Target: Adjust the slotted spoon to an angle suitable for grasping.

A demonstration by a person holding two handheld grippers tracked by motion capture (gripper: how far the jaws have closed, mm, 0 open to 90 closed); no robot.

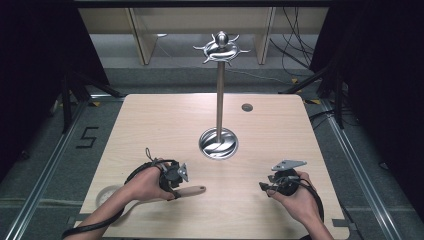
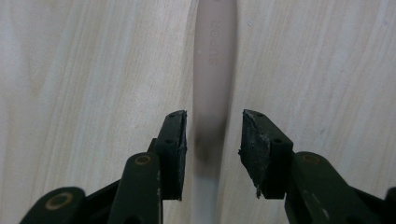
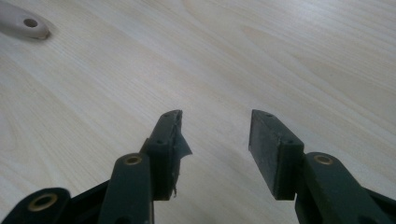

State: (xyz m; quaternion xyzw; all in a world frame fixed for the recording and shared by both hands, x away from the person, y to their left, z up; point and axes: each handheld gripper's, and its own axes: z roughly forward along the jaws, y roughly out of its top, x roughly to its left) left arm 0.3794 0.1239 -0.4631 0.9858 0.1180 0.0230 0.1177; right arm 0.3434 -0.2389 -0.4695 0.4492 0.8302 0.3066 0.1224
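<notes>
left hand-held gripper straddling a wooden utensil handle, not gripping it

nearest the bottom edge of the high view: two forearms coming in, one hand-held gripper in each hand. left hand-held gripper low over the near left part of the desk, right on top of the pale wooden utensil. handle end with its little hanging hole poking out to the right of it, flat on the desk. rest of the utensil tucked under the hand, so can't tell what kind of head it has.

from the left gripper view: handle running straight up between the two black jaws, left hand-held gripper about half open, a sliver of daylight on each side of the wood. pads not pressing on it, so nothing actually held.

right hand-held gripper near the front right of the desk, well apart from the utensil, grey three-cornered plate on top. in the right gripper view, right hand-held gripper wide open over bare woodgrain, nothing between the jaws, a scrap of torn pad material hanging off the left one. rounded handle tip with the hole off in the far upper left corner.

further back, middle of the desk: shiny metal stand, round base, tall thin pole, ring of curved hooks up top. small dark round disc set in the desk beyond the base.
</notes>
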